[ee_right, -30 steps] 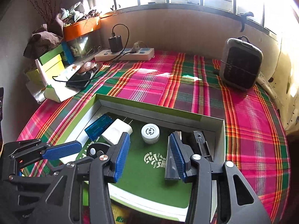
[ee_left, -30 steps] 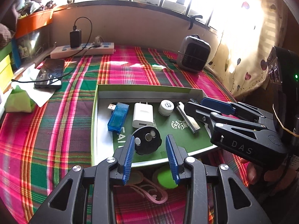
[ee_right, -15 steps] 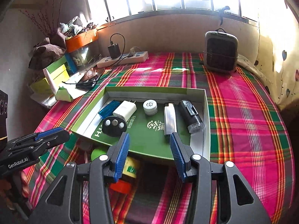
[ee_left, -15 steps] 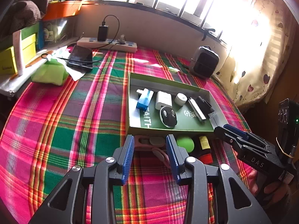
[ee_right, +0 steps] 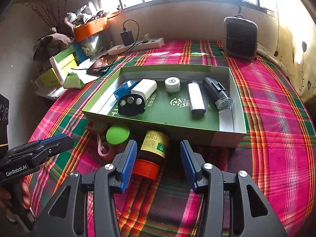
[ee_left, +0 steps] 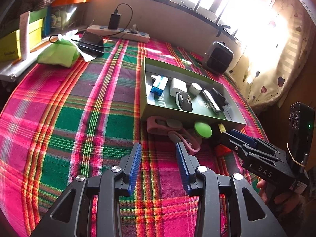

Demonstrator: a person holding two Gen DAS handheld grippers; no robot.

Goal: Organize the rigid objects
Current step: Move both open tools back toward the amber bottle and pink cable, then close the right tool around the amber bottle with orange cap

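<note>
A green box lid tray (ee_right: 240, 132) (ee_left: 144, 108) lies on the plaid cloth and holds a blue USB stick (ee_right: 125, 89), a white charger (ee_right: 145, 90), a black round disc (ee_right: 131, 105), a small white jar (ee_right: 172, 84), a silver lighter (ee_right: 196, 99) and a black torch (ee_right: 217, 92). In front of it lie a brown bottle with a yellow label and orange cap (ee_right: 155, 148), a green round lid (ee_right: 118, 133) (ee_left: 202, 129) and a pink strap (ee_left: 167, 127). My right gripper (ee_right: 158, 160) is open over the bottle. My left gripper (ee_left: 158, 163) is open and empty, near the strap.
A small heater (ee_right: 240, 37) stands at the back right. A power strip with a black charger (ee_right: 136, 45), a phone (ee_left: 90, 41), a green tissue pack (ee_left: 59, 54) and yellow-green boxes (ee_right: 59, 67) crowd the back left.
Both grippers have pulled back and up from the tray. The bottle, green lid and pink strap in front of the tray have come into view. Both stay open.
</note>
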